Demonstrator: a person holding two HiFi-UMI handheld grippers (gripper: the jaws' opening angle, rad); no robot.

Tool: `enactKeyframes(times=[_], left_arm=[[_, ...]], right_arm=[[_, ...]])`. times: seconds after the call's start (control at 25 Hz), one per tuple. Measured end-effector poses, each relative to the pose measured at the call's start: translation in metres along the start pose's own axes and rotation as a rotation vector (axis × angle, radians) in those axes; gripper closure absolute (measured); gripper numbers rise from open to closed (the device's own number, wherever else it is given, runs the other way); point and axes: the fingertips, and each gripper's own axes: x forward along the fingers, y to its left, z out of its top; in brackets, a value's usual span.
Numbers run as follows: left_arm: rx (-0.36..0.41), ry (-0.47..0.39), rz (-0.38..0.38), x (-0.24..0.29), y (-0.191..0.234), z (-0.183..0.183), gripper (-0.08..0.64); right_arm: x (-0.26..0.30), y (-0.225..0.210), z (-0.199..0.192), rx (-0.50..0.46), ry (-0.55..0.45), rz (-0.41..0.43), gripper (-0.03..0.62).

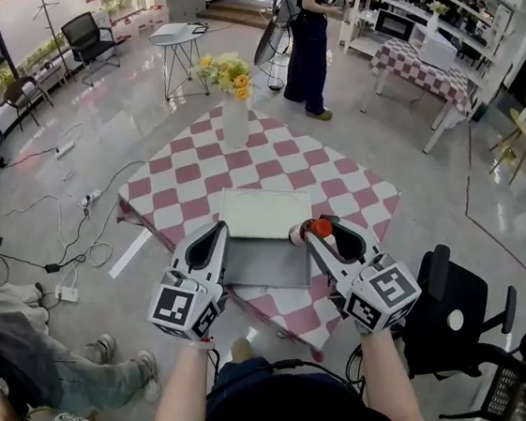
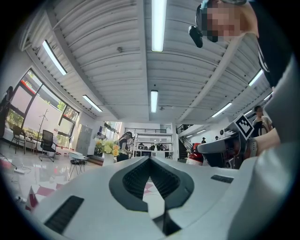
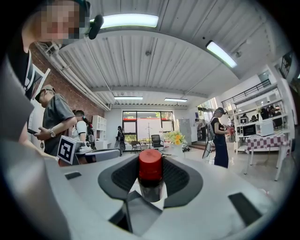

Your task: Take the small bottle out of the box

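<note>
Currently, left of frame: left gripper (image 1: 212, 243) hangs over the near-left corner of the box (image 1: 262, 263). Its fingers (image 2: 132, 180) are clenched tip to tip, with nothing between them. Through the gap behind the tips only cloth and worktop show.

Centre: box sits on the checked worktop (image 1: 184, 181), open. A white lid (image 1: 265, 212) lies flat just behind the grey tray, touching its far edge. Grey floor of the tray looks bare in the head view; no second item can be made out in it.

Right of centre: small bottle (image 1: 318, 229), red cap, sits at the upper right corner of the tray, between the tips of the right gripper (image 1: 328, 235). In the right gripper view the fingers are grasping it on both sides, pads against the clear body just under the cap. Long axis runs up the frame there, cap uppermost, crosswise to the fingers. In the head view a pale bit of the body shows left of the cap, toward the tray.

Judgement: bottle is at the box's right rim, not down inside it. Whether it has fully cleared the wall cannot be told from above. The right hand has it; the left is the farther one, across the tray. Coming move likely turns on carrying the bottle rightward and away from the rim, then down on open cloth at frame right, with grip kept level so the cap stays up.
</note>
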Motion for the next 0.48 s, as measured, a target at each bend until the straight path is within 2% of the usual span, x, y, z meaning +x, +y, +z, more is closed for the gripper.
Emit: enactKeyframes(times=[0.48], left_arm=[[0.003,0.005,0.012,-0.0041,0.0021,-0.0026,0.548]], right_arm=[[0.0001,-0.0002,-0.0017,0.007,-0.009,0.0,0.443]])
